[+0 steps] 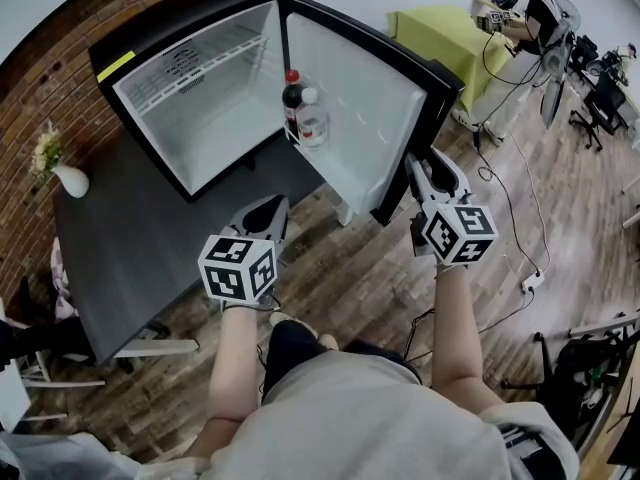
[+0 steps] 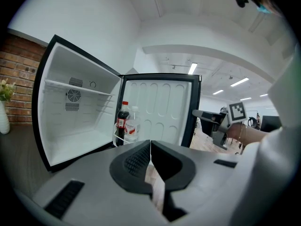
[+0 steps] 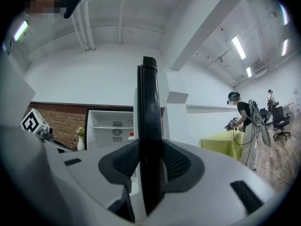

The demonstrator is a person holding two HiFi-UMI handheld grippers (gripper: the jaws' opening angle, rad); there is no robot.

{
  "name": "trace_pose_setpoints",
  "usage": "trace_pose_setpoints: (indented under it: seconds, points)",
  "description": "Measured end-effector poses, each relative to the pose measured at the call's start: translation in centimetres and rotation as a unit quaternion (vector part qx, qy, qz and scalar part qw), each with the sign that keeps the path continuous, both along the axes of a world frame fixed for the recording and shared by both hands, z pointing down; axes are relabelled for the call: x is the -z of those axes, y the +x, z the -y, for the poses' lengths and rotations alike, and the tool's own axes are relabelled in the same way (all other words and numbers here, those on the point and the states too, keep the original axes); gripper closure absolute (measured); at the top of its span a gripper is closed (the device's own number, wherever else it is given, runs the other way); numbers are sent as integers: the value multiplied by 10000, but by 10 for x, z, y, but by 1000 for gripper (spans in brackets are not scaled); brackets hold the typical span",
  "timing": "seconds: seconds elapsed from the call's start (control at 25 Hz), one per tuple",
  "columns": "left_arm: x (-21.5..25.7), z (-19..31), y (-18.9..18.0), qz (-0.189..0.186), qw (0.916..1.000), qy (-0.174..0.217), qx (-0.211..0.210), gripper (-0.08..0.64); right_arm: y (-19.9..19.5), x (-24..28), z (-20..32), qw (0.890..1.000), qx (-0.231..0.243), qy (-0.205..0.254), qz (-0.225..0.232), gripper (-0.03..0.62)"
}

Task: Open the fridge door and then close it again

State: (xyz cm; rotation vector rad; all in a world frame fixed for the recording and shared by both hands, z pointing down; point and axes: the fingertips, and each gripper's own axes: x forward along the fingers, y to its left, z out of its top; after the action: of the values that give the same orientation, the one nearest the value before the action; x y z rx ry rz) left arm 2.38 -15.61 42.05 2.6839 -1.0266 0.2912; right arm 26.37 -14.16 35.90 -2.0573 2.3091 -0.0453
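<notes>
The small black fridge (image 1: 190, 88) stands on a dark table with its white-lined door (image 1: 360, 98) swung wide open. A cola bottle (image 1: 291, 98) and a clear water bottle (image 1: 311, 120) stand in the door shelf. My right gripper (image 1: 425, 163) is shut on the door's free edge; in the right gripper view that black edge (image 3: 149, 102) runs upright between the pads of the right gripper (image 3: 149, 154). My left gripper (image 1: 268, 208) hovers in front of the open fridge, below the bottles. Seen in its own view, the left gripper (image 2: 150, 147) is shut and holds nothing.
A white vase of flowers (image 1: 62, 173) sits on the dark table (image 1: 120, 248) by the brick wall. At the back right a person (image 1: 535, 23) works at a green-covered table (image 1: 440, 33). Cables (image 1: 520, 258) trail across the wooden floor to the right.
</notes>
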Motion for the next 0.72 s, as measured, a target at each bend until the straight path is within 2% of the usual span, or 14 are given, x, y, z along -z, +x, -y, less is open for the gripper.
trace_pose_setpoints:
  seconds: [0.36, 0.72]
  points:
    - [2, -3, -2, -68, 10000, -27, 21, 552, -4, 0, 0, 10000, 42, 29, 65, 451]
    - [-7, -17, -5, -75, 9999, -96, 59, 552, -28, -6, -9, 9994, 330, -24, 25, 451]
